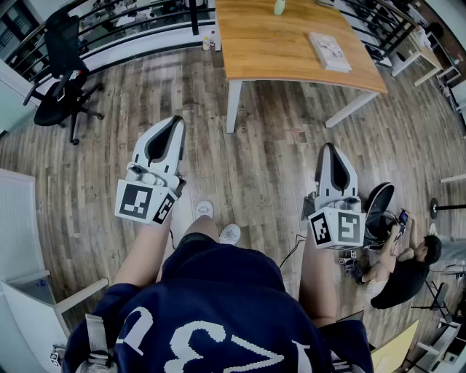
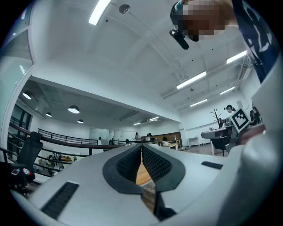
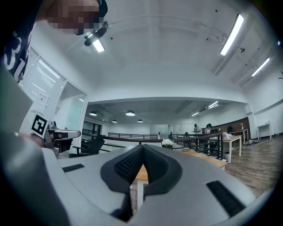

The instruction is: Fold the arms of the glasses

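Fold-the-arms task, both grippers idle. The glasses cannot be made out in any view; if they lie on the wooden table [image 1: 291, 44], they are too small or too far off to tell, and that table stands well ahead of the operator across bare plank floor [image 1: 277, 160]. Its top shows only a flat booklet [image 1: 329, 51] and a pale green bottle [image 1: 279, 7] at the far edge. The left gripper [image 1: 176, 122] and right gripper [image 1: 328, 148] are held well apart at waist height, pointing roughly level toward the table; in each gripper view the ribbed pads meet at the tips with nothing pinched, so both tongs are pressed together and empty. Further out are a black office chair [image 1: 62, 65] by the railing and a person sitting on the floor [image 1: 404, 269] to the right. Likely hazards: the work has not begun, and an approach with the tongs closed would probably shove the light frame along or off the table instead of straddling an arm; a misjudged reach could also knock the bottle.
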Available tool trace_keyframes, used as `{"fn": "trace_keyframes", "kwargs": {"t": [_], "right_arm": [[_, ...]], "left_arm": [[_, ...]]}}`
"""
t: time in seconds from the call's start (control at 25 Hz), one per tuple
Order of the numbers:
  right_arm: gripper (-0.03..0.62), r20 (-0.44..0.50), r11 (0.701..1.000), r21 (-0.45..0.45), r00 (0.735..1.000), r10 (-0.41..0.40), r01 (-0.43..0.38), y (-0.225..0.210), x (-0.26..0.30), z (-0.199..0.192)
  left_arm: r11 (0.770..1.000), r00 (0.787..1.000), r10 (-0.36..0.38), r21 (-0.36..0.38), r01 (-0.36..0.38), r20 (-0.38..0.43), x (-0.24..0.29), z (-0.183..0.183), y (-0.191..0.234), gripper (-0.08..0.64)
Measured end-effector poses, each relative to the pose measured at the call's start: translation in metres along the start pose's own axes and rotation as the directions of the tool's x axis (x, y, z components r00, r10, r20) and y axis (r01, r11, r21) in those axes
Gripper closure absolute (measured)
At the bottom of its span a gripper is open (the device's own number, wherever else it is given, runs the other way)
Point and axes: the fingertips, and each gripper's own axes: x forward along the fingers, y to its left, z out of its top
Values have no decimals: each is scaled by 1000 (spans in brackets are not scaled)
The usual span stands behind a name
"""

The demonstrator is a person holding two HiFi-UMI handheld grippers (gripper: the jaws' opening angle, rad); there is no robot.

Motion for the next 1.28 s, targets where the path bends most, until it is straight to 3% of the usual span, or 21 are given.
{"fn": "trace_keyframes", "kwargs": {"t": [0.36,0.68,0.92,1.28], "right_arm": [[566,22,998,53,1000,22,-23,1,-14,3],[566,32,996,83,999,20,-23,-8,6,-1],[566,26,997,71,1000,13,-15,-30,47,-1],[566,28,998,69,999,-17,15,-55,157,5]], "left_arm": [[1000,1000,-3,-25,3,-7,-6,-2,-13,540],[1000,1000,12,-15,-12,-12,15,-11,-1,540],[1000,1000,-5,-17,4,-7,68,-18,18,540],[998,998,-56,-36,56,-2,177,-30,77,540]]}}
